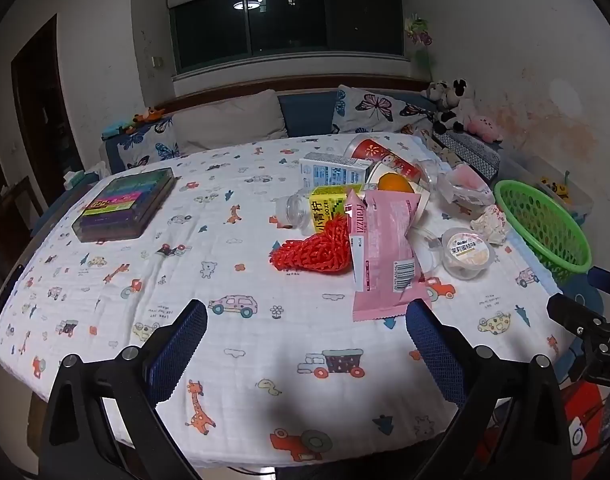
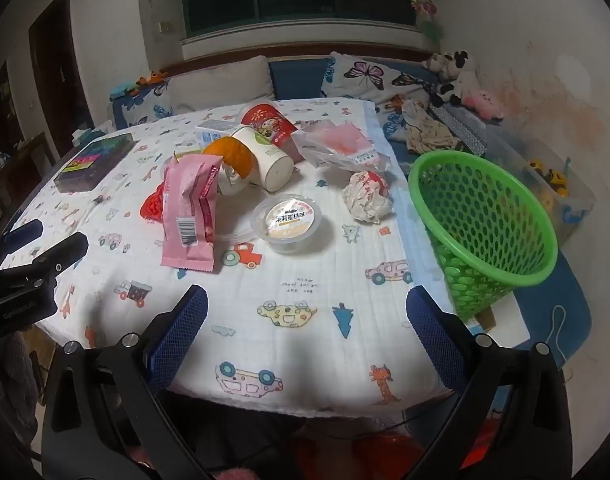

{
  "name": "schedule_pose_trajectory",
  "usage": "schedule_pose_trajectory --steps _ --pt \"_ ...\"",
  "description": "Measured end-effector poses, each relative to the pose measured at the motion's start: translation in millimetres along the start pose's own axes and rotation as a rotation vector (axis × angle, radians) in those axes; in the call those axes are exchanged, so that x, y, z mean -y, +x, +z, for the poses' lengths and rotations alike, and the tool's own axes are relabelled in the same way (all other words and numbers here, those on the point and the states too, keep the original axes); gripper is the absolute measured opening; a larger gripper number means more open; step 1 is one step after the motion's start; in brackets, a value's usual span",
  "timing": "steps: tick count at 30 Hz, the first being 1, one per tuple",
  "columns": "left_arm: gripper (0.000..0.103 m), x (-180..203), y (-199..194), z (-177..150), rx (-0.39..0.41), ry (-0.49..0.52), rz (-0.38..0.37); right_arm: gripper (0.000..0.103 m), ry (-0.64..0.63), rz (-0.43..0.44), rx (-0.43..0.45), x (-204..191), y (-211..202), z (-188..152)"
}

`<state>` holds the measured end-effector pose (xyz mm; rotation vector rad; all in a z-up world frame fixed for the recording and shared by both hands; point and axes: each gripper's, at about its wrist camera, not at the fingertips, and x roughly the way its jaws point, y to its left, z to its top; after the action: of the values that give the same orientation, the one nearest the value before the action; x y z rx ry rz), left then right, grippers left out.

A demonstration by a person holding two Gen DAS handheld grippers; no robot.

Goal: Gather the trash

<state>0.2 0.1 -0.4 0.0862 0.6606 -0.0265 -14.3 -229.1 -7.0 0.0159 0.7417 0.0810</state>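
Trash lies piled on the table's far right: a pink wrapper (image 1: 381, 248) (image 2: 191, 216), a red net (image 1: 317, 250), a clear lidded cup (image 1: 467, 252) (image 2: 291, 220), a crumpled paper ball (image 1: 491, 222) (image 2: 367, 196), an orange (image 2: 229, 156), paper cups (image 2: 265, 152), cartons (image 1: 331, 172) and a plastic bag (image 2: 341, 144). A green perforated basket (image 2: 485, 216) (image 1: 545, 220) stands at the right edge. My left gripper (image 1: 307, 320) hovers open over the near cloth, short of the wrapper. My right gripper (image 2: 307, 312) is open too, left of the basket.
A box of coloured pens (image 1: 125, 204) (image 2: 95, 160) lies at the far left of the patterned cloth (image 1: 225, 264). Behind the table a sofa carries cushions (image 1: 229, 122) and plush toys (image 2: 457, 76). The other gripper's black body (image 1: 585, 336) (image 2: 29, 276) shows at each view's side.
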Motion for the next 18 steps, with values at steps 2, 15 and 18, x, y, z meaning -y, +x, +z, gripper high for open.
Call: schedule_pose_trajectory --steps 2,15,18 --pt "0.097 0.7 1.4 0.5 -0.015 0.006 -0.001 0.099 -0.002 -0.005 -0.004 0.1 0.2 0.1" --pt "0.097 3.0 1.7 -2.0 -0.009 0.0 -0.007 0.099 0.001 0.0 0.0 1.7 0.5 1.0" --pt "0.097 1.8 1.9 -1.2 -0.013 -0.004 -0.009 0.099 0.0 0.0 -0.001 0.3 1.0 1.2"
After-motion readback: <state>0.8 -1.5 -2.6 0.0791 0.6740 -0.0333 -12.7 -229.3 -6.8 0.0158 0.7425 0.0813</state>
